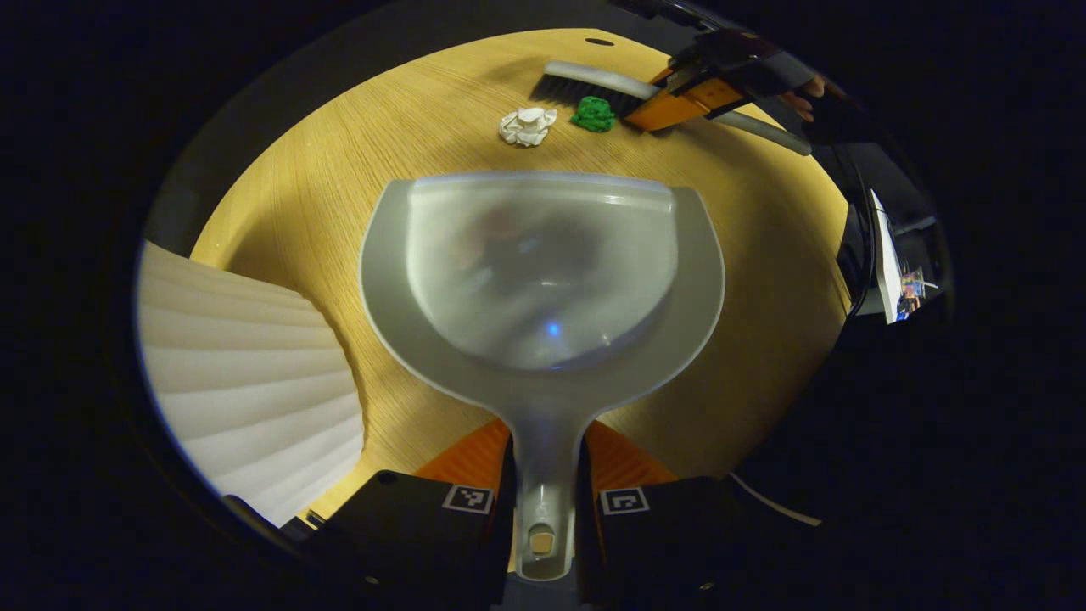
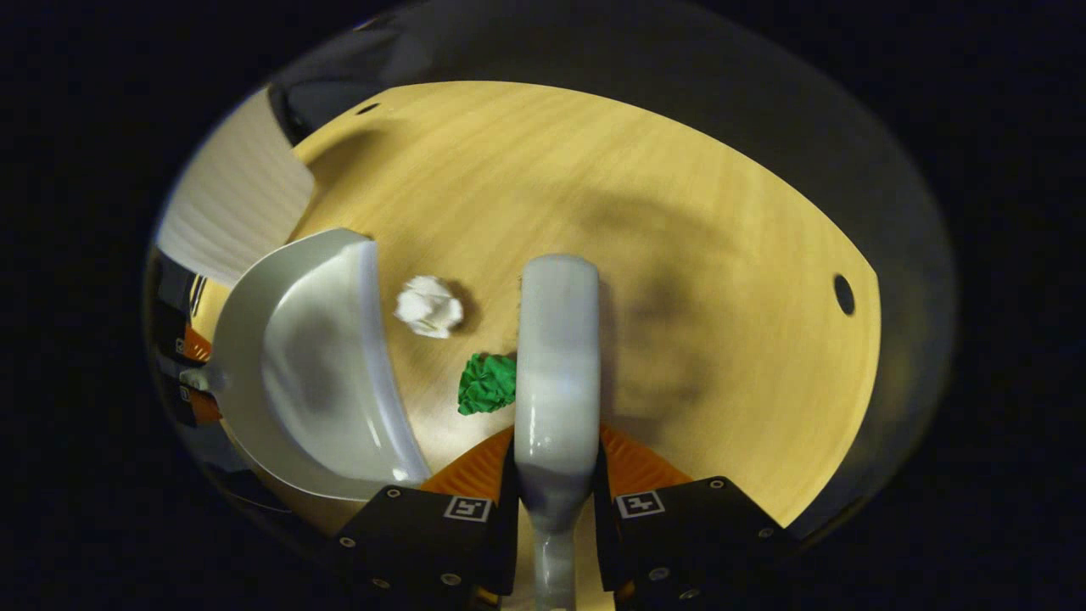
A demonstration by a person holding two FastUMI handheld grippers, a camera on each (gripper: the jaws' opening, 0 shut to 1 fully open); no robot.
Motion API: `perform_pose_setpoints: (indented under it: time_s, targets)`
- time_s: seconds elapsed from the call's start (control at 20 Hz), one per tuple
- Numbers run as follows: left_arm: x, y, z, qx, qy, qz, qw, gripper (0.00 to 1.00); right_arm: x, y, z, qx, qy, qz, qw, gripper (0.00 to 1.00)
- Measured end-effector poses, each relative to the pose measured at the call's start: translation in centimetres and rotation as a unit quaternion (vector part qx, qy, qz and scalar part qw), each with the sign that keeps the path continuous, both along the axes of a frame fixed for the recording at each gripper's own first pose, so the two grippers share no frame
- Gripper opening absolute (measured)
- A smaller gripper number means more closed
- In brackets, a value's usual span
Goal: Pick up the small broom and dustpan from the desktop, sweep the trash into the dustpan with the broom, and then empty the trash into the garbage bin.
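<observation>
In the left gripper view, my left gripper [image 1: 545, 475] has its jaws closed on the narrow handle of the dustpan [image 1: 543, 280], both orange fingers pressed against it from either side. The grey pan stretches out ahead of me over the wooden surface [image 1: 322, 204], its wide lip facing away toward the trash. Past that lip a white paper ball [image 1: 527, 126] and a green paper ball [image 1: 593, 114] lie near each other on the wood. Just behind them I see the broom [image 1: 594, 87], dark bristles down beside the green ball, with the right gripper [image 1: 679, 100] clamped around its pale handle and a hand [image 1: 806, 95] behind it. A white ribbed bin [image 1: 246, 399] sits low at the left edge of the surface

In the right gripper view, my right gripper [image 2: 556, 475] holds the broom [image 2: 557, 356] between its jaws, both fingers tight on the grey back, which runs straight away from me. The green paper ball [image 2: 488, 383] touches the broom's left side; the white paper ball [image 2: 429, 306] lies a little farther on, between broom and dustpan [image 2: 314, 365]. The dustpan's open lip faces both balls, and the left gripper [image 2: 191, 373] shows at its handle. The ribbed bin [image 2: 237, 204] stands beyond the dustpan
</observation>
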State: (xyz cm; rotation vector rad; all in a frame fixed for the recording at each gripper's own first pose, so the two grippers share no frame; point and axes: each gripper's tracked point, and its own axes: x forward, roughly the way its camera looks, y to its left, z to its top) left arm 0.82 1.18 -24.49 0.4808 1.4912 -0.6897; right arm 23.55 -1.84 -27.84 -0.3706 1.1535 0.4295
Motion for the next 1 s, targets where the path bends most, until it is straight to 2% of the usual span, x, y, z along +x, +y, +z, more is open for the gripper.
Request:
perform_pose_setpoints:
  time_s: [0.15, 0.3, 0.35, 0.4, 0.5, 0.6, 0.7, 0.8, 0.85, 0.9, 0.95, 1.0]
  targets:
    - [0.1, 0.1, -0.1, -0.001, 0.000, -0.001, 1.000, 0.31, -1.4, 4.1, 0.7, 0.031, 0.026, 0.065, 0.997, 0.39]
    - [-0.1, -0.1, -0.1, -0.004, -0.001, 0.005, 1.000, 0.31, -2.9, 8.2, 2.7, 0.063, 0.068, 0.130, 0.987, 0.39]
    - [-0.1, -0.1, 0.0, -0.004, -0.002, 0.011, 1.000, 0.31, -1.8, 8.6, 3.5, 0.056, 0.062, 0.135, 0.987, 0.39]
    - [-0.3, -0.4, 0.0, -0.006, -0.001, 0.018, 1.000, 0.31, -2.9, 8.0, 2.5, 0.055, 0.056, 0.121, 0.989, 0.39]
    - [-0.5, -0.9, -0.2, -0.006, -0.004, 0.039, 0.999, 0.31, -0.4, 6.3, 3.7, 0.056, 0.038, 0.056, 0.996, 0.39]
    - [-0.8, -1.6, -0.3, -0.008, -0.008, 0.070, 0.997, 0.31, 0.4, 2.5, 3.6, 0.041, 0.023, -0.034, 0.998, 0.39]
    - [-0.9, -2.2, -0.4, -0.008, -0.017, 0.099, 0.995, 0.31, 0.1, -0.1, 2.9, 0.027, 0.022, -0.098, 0.995, 0.39]
    - [-0.8, -3.4, -0.4, -0.008, -0.030, 0.136, 0.990, 0.31, -1.4, -1.5, 1.8, 0.016, 0.022, -0.140, 0.990, 0.39]
    - [-0.8, -3.8, -0.5, -0.008, -0.039, 0.156, 0.987, 0.31, -2.8, -1.4, 0.8, 0.010, 0.023, -0.171, 0.985, 0.39]
    - [-0.8, -4.5, -0.5, -0.007, -0.039, 0.186, 0.982, 0.31, -4.0, -1.5, 0.7, 0.010, 0.023, -0.228, 0.973, 0.39]
    - [-0.7, -5.3, -0.5, -0.006, -0.039, 0.221, 0.975, 0.31, -4.9, -1.6, 0.6, 0.012, 0.021, -0.266, 0.964, 0.39]
    - [-0.6, -6.3, -0.6, -0.002, -0.040, 0.253, 0.967, 0.31, -5.9, -1.4, 0.0, 0.012, 0.026, -0.307, 0.951, 0.48]
